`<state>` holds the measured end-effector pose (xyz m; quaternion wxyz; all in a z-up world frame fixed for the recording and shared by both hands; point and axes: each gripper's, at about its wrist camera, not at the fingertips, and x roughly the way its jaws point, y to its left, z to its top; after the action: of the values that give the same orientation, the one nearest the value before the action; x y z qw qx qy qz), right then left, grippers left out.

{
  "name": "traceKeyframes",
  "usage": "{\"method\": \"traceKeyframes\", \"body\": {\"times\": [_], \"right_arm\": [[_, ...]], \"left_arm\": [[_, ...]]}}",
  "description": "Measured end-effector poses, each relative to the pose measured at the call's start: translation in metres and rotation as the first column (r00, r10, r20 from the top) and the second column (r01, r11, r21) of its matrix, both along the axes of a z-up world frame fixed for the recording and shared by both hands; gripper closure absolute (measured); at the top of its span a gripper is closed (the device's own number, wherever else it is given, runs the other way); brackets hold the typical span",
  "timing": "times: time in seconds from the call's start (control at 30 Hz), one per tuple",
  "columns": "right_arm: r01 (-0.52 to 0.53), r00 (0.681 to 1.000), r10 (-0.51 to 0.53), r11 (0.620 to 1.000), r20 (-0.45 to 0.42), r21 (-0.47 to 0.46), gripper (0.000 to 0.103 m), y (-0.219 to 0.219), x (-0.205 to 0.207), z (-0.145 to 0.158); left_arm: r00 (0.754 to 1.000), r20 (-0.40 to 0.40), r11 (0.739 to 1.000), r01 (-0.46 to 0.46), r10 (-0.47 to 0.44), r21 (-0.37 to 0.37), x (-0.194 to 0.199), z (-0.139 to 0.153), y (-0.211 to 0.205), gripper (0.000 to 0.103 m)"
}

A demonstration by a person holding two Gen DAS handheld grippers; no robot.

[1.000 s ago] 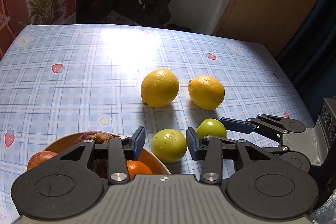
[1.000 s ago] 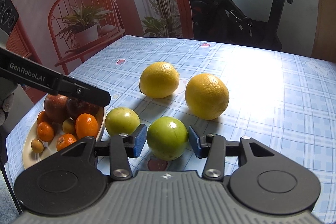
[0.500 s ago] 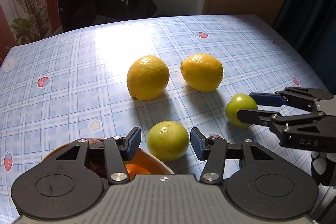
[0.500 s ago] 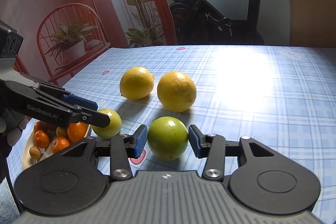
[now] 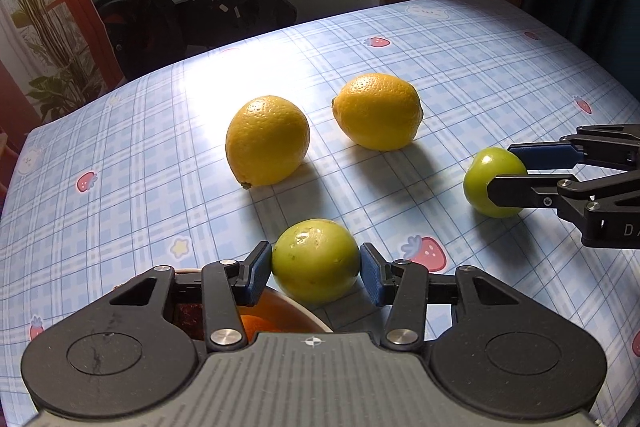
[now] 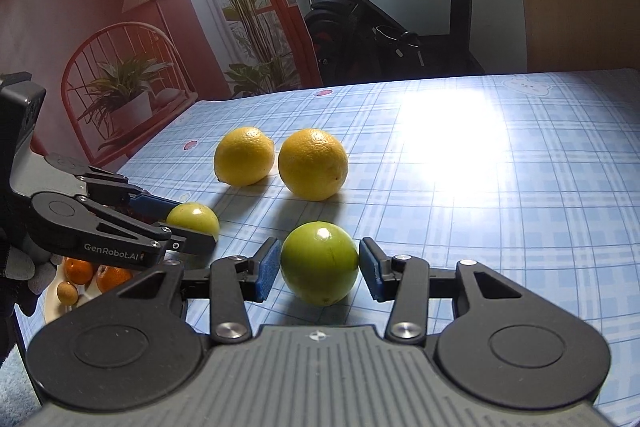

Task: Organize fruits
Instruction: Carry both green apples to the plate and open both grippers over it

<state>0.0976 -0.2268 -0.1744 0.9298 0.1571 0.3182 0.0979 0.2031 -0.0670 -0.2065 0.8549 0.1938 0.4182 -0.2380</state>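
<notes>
Left gripper (image 5: 316, 273): blue ribbed pads have just been closing and now pinch a smooth, scuffed green fruit (image 5: 315, 259) beside the bowl (image 5: 296, 311), mostly hidden. Right gripper (image 6: 319, 269) clamps a glossy green fruit (image 6: 319, 262) on the plaid tablecloth (image 6: 500, 211). Two dimpled lemons (image 5: 267, 140) beyond.

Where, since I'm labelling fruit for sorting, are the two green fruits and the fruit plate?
near green fruit (image 5: 315, 261): left wrist view, middle of its skin.
far green fruit (image 5: 478, 179): left wrist view, its bare left side.
fruit plate (image 5: 308, 317): left wrist view, its pale rim.
</notes>
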Motion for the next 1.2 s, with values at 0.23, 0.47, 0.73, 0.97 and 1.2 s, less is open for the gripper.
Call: {"method": "traceKeyframes", "body": {"times": [0.23,0.47,0.73,0.97,1.2], "right_arm": [[0.002,1.0,-0.002,1.0,0.009,0.022,0.057,-0.002,-0.007,0.003],[-0.052,0.998,0.051,0.998,0.044,0.029,0.057,0.016,-0.009,0.017],[-0.243,0.968,0.245,0.969,0.061,-0.046,0.057,0.075,0.0,0.034],[-0.35,0.932,0.36,0.925,0.047,-0.151,0.057,0.123,0.012,0.035],[-0.346,0.934,0.355,0.925,0.036,-0.156,0.057,0.127,0.017,0.038]], "left_arm": [[0.999,0.02,0.989,-0.034,0.038,-0.14,-0.014,0.027,0.02,0.053],[0.993,0.009,0.954,-0.114,0.121,-0.276,-0.04,0.06,0.073,0.053],[0.977,-0.028,0.948,-0.213,0.213,-0.235,-0.069,0.065,0.133,0.053],[0.973,-0.038,0.946,-0.232,0.229,-0.228,-0.075,0.057,0.152,0.053],[0.991,-0.063,0.971,-0.131,0.12,-0.198,-0.086,0.045,0.133,0.053]]}}
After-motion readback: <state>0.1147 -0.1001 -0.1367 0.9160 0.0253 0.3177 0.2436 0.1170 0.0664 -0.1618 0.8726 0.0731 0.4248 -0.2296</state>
